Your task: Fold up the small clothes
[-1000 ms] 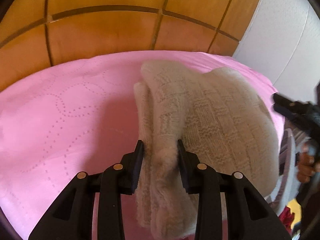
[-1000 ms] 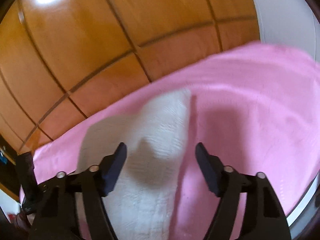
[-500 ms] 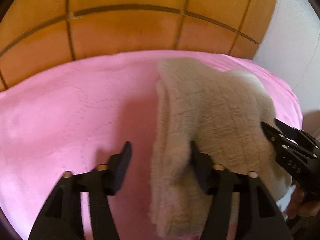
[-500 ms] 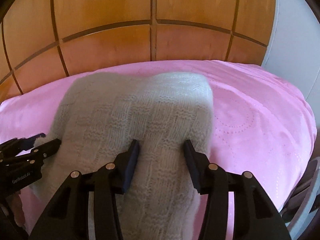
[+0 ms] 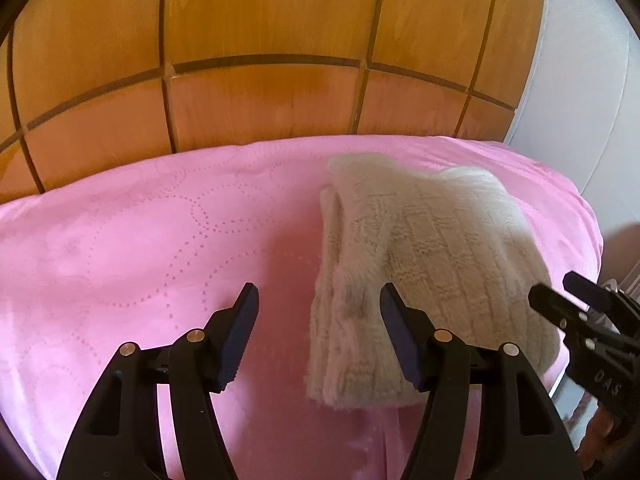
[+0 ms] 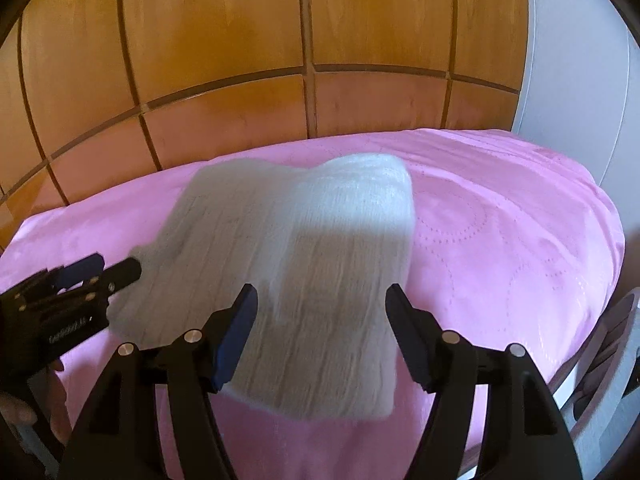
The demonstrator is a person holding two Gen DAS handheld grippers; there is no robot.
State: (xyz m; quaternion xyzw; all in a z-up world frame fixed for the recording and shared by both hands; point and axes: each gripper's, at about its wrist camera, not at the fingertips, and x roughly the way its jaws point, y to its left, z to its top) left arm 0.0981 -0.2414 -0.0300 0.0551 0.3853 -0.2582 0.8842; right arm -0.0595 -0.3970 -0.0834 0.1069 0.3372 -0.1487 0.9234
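Note:
A cream knitted garment (image 5: 440, 264) lies folded on the pink bedspread (image 5: 140, 240). My left gripper (image 5: 318, 300) is open and hovers at the knit's left near edge; that edge lies between the fingers but the pads do not press it. In the right wrist view the same knit (image 6: 312, 248) spreads out ahead of my right gripper (image 6: 322, 300). Its jaws are opening, and the near part of the knit lies under the gap, unpinched. Each gripper shows in the other's view: the right gripper (image 5: 558, 292) at the far right, the left gripper (image 6: 110, 268) at the far left.
A wooden panelled wall (image 5: 260, 100) rises right behind the bed. A white wall (image 5: 580, 80) stands at the right. The bedspread drops off at its right edge (image 6: 600, 280), where dark furniture (image 6: 612, 352) shows below. Bare pink cover lies left of the knit.
The left gripper let go of the knit's folded edge, opened wide and drew back to the left. The right gripper pinched the knit briefly, then opened and pulled back. The knit now rests folded.

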